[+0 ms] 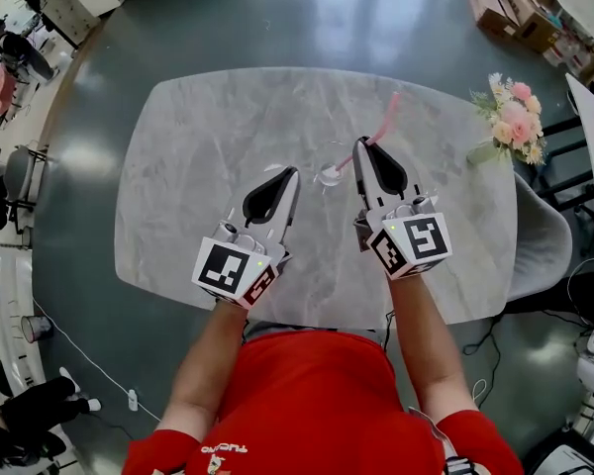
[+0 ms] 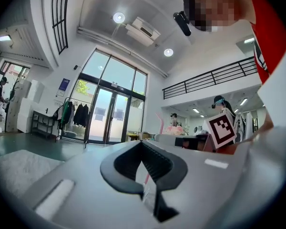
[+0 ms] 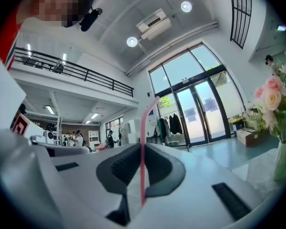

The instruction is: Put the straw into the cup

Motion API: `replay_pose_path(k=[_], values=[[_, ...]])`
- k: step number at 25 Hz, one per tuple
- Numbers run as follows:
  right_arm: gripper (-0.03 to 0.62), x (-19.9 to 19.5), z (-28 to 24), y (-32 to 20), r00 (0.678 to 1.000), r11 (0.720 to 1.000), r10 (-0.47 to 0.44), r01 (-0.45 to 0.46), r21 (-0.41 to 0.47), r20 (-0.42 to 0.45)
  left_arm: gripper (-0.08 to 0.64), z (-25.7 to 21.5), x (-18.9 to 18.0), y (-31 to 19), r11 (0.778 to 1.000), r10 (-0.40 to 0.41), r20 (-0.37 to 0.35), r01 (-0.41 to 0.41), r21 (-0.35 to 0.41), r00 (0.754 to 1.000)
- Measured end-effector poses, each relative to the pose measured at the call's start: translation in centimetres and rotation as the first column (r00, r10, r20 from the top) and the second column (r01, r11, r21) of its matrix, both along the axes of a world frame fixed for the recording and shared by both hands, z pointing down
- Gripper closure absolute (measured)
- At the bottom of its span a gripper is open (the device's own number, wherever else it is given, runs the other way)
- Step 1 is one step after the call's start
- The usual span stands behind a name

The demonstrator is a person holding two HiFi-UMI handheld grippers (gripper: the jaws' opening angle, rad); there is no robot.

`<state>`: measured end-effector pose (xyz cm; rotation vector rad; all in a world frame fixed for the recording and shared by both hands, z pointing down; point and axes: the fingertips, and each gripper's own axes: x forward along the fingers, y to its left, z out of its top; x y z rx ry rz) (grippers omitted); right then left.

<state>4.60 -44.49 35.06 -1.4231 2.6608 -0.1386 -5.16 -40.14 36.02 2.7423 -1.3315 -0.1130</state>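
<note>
**Progress.** The right gripper (image 1: 360, 143) has its fingers clamped on the pink straw (image 1: 386, 117) partway along its length. The straw slants, its upper end toward the far edge of the table (image 1: 178, 166) and its lower end down at the clear cup (image 1: 331, 175). The cup stands near the middle of the table, between the two gripper tips. The pick-up is thus done. Whether the lower end is already inside the rim or only at it cannot be told, so seating the straw and letting go are judged to remain. The left gripper (image 1: 295, 171) has its fingers drawn almost together, its tip just beside the cup.

**Views compared.** Only the head view gives the layout: cup, both grippers, and flowers (image 1: 515, 117) at the right edge near the far corner. The right gripper view alone shows the clamp itself, with the straw upright between the pads and its free end rising above them. The left gripper view shows a narrow slit between its pads, with a clear, glassy patch and a pink sliver in it. Whether that is cup wall pinched or merely seen through the slit is not settled.
</note>
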Motion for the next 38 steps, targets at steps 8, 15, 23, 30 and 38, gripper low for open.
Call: replay_pose_path(k=[8, 15, 23, 30, 38], values=[[0.574, -1.0, 7.0, -2.8, 0.995, 0.993, 0.038, -0.047, -0.107, -0.088, 0.554, 2.3, -0.3, -1.0, 0.999, 0.019, 0.014, -0.018, -0.045, 1.0], [0.574, -1.8, 10.1, -3.8, 0.996, 0.98, 0.053, -0.067, -0.189, -0.078, 0.554, 3.1, -0.4, -1.0, 0.997, 0.032, 0.017, -0.031, -0.064, 0.999], [0.574, -2.5, 12.8, -3.8, 0.992, 0.956, 0.029, -0.064, -0.286, -0.127, 0.554, 3.5, -0.9, -0.5, 0.997, 0.034, 0.016, -0.033, -0.075, 0.999], [0.491, -2.3, 14.6, -3.8, 0.972, 0.937, 0.002, -0.085, -0.34, -0.236, 0.554, 3.7, -1.0, 0.0, 0.996, 0.042, 0.022, -0.04, -0.079, 0.999], [0.465, -1.1, 15.8, -2.9, 0.904, 0.914, -0.029, -0.148, -0.377, -0.427, 0.554, 4.0, -0.9, 0.8, 0.995, 0.06, 0.014, -0.059, -0.085, 0.998]])
